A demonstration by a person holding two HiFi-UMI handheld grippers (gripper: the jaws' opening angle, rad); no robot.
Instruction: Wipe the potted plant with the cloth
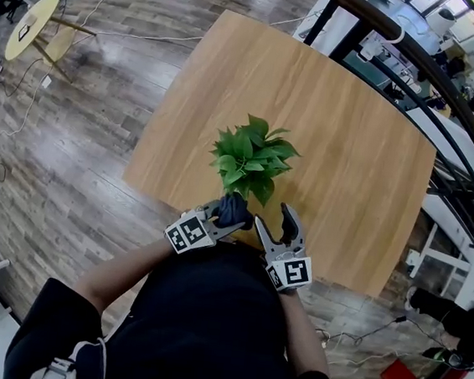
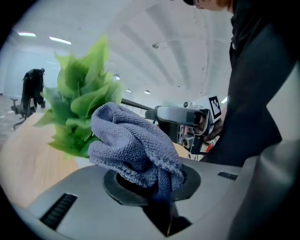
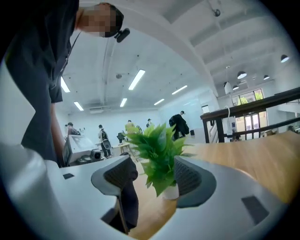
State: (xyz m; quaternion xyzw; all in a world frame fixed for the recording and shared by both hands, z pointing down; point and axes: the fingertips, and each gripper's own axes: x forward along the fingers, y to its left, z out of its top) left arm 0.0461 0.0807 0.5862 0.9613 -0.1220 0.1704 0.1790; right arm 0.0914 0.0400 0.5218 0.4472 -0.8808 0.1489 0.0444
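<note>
Head view, potted plant (image 1: 251, 159): upright on the wooden bench (image 1: 358, 155), towards its near edge
Head view, left hand-held gripper (image 1: 217, 214): just near of the plant, dark cloth (image 1: 233, 209) bunched at its tip, at the lowest leaves
Head view, right hand-held gripper (image 1: 273, 217): just right of the cloth, jaws spread
Left gripper view, left hand-held gripper (image 2: 157, 183): jaws closed on the cloth (image 2: 133, 147), a blue-grey bunch standing above them
Left gripper view, potted plant (image 2: 82, 105): leaves just behind the cloth, to its left
Right gripper view, right hand-held gripper (image 3: 154, 176): jaws wide apart, nothing gripped
Right gripper view, potted plant (image 3: 157, 147): seen in the gap, beyond the tips, white pot (image 3: 171, 191) on the bench (image 3: 253, 154)
</note>
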